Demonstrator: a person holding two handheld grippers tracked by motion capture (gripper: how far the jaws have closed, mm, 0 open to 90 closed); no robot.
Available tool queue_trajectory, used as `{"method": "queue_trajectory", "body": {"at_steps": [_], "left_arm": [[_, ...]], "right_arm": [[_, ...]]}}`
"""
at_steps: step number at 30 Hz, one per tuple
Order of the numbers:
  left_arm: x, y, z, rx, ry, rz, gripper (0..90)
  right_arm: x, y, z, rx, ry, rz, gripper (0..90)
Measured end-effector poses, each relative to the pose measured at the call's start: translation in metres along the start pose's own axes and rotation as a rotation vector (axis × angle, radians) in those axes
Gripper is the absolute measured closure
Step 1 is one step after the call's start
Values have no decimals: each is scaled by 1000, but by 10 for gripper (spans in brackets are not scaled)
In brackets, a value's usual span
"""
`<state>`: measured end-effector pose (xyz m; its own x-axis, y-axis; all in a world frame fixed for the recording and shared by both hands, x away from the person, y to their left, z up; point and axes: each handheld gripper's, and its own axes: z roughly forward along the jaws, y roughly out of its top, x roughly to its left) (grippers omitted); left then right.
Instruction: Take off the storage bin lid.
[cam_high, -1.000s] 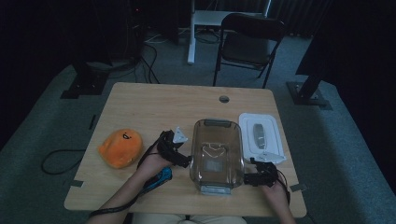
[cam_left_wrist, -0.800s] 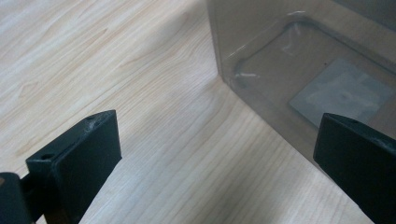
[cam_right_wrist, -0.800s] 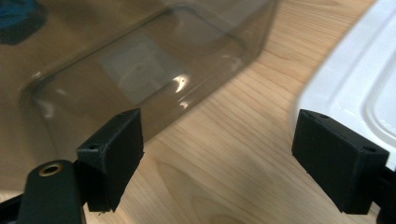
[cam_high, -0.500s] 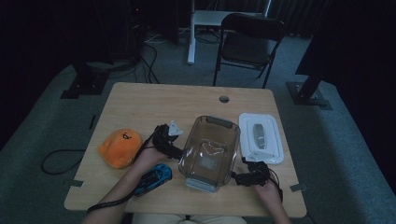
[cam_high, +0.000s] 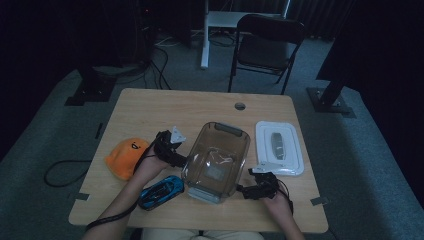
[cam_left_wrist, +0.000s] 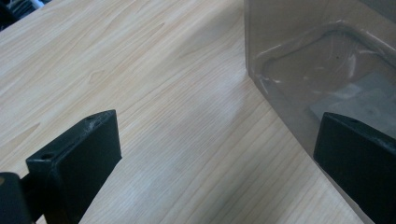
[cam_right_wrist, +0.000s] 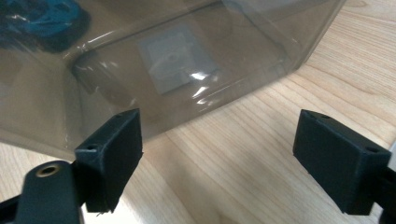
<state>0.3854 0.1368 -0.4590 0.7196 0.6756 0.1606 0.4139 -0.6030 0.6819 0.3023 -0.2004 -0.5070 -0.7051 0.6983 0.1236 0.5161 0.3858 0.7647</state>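
Both grippers flank the clear bin (cam_high: 216, 159), likely to reposition it: left gripper (cam_left_wrist: 219, 154) and right gripper (cam_right_wrist: 233, 154) spread wide, gripping nothing.

No text, brand or number can be read. The clear box (cam_high: 216, 159) carries a pale square label (cam_right_wrist: 175, 63) on its bottom, but it looks blank. The orange toy (cam_high: 126, 157) has a small dark mark, too small to read.
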Motion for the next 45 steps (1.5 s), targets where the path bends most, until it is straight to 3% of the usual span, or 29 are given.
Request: {"method": "queue_trajectory", "body": {"at_steps": [3,5,7,9,15,17,23,26,29,31,33,37,41,45], "left_arm": [[4,-3,1,7,-4,-21,13],[11,-7,1,3,-14,-65,13],[15,-9,-1,-2,-7,-72,13],[17,-10,-5,-4,15,-69,13],[25,-15,-24,-29,22,-131,13],[28,-16,-31,-22,24,-150,13],[29,-18,-53,-21,43,-140,13],[27,-18,-63,60,35,-145,13],[25,-20,-74,54,21,-154,13],[25,-24,-81,49,62,-131,13],[29,-28,-89,51,94,-133,13],[41,-41,-105,31,137,-177,13],[51,-57,-116,17,154,-220,13],[57,-72,-117,46,170,-258,13]], "right_arm": [[1,1,1,-6,0,0,143],[-1,1,1,-10,-4,3,143],[-2,0,0,-8,-7,4,143],[-4,-2,-1,-7,-14,6,143],[-13,-13,-12,-1,-12,-18,142],[-16,-18,-17,0,-31,-26,142],[-26,-31,-35,-23,-62,-10,140],[-31,-38,-41,-15,-85,-17,140],[-35,-45,-46,-3,-117,-7,139],[-38,-50,-48,12,-140,8,138],[-40,-54,-51,23,-161,24,138],[-41,-61,-55,39,-189,27,138],[-42,-66,-58,42,-208,40,139],[-41,-67,-57,53,-220,36,138]]}}
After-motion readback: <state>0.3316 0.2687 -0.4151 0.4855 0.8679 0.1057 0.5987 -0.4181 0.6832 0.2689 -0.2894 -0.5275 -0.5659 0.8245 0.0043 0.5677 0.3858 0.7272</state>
